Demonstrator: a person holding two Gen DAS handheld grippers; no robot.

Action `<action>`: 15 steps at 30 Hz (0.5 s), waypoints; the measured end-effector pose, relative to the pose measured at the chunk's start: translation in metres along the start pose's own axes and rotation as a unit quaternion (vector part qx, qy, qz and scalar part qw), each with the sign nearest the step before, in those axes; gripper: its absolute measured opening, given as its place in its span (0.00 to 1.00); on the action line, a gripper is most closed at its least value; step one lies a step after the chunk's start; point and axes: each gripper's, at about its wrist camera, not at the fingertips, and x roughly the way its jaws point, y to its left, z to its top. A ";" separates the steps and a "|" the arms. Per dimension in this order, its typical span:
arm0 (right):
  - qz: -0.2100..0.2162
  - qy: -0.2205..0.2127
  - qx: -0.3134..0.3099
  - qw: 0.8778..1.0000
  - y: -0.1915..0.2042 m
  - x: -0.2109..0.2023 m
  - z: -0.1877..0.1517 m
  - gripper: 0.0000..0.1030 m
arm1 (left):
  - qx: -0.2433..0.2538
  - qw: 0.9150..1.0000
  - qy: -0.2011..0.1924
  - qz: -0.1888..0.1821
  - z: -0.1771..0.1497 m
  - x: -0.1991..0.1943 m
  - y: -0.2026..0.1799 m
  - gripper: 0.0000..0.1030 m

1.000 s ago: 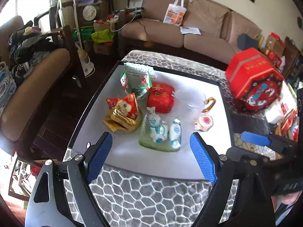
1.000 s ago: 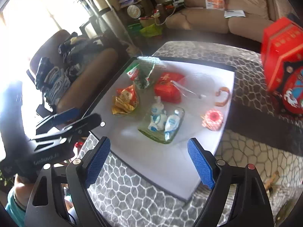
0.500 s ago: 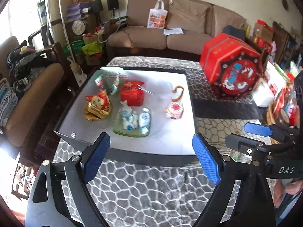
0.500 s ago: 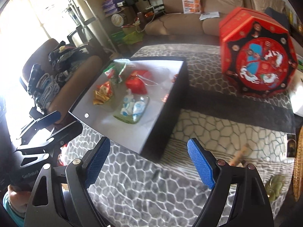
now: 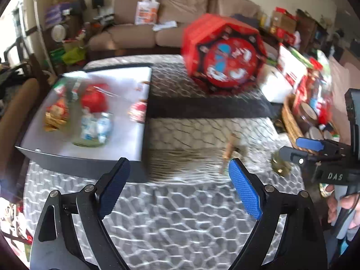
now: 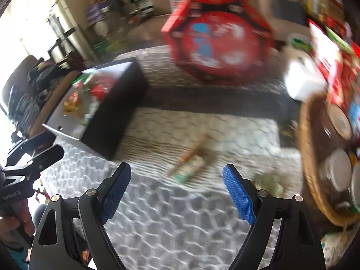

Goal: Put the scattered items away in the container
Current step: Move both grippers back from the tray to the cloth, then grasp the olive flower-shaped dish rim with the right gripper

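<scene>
The left gripper (image 5: 177,186) and the right gripper (image 6: 176,190) both stand wide with nothing between the blue pads; the left one's jaws have just been opening a little further, and they are empty too. Both point down at the patterned cloth (image 6: 171,229). The tray (image 5: 137,135) that already holds snacks sits up and to the left in both views, well apart from the loose things. Those lie ahead and a little right of centre: a wooden stick (image 6: 191,155) with a pale green packet (image 6: 191,171) touching it, and a small greenish lump (image 6: 270,184) further right, near the wicker basket (image 6: 310,157). In the right wrist view the stick and packet lie just beyond the open jaws, almost between the pads; their long axis runs on a slant, from low left to high right. In the left wrist view the stick (image 5: 229,150) lies beyond the right-hand pad, off to one side. So the right hand seems the nearer, and I judge it would need a roll of the wrist to close across that slant rather than along it. Blur hides what the packet and lump are
</scene>
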 end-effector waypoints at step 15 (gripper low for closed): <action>-0.037 0.005 0.092 0.995 -0.123 0.026 -0.065 0.80 | 0.034 0.996 0.052 -0.061 -0.042 0.100 -0.077 0.86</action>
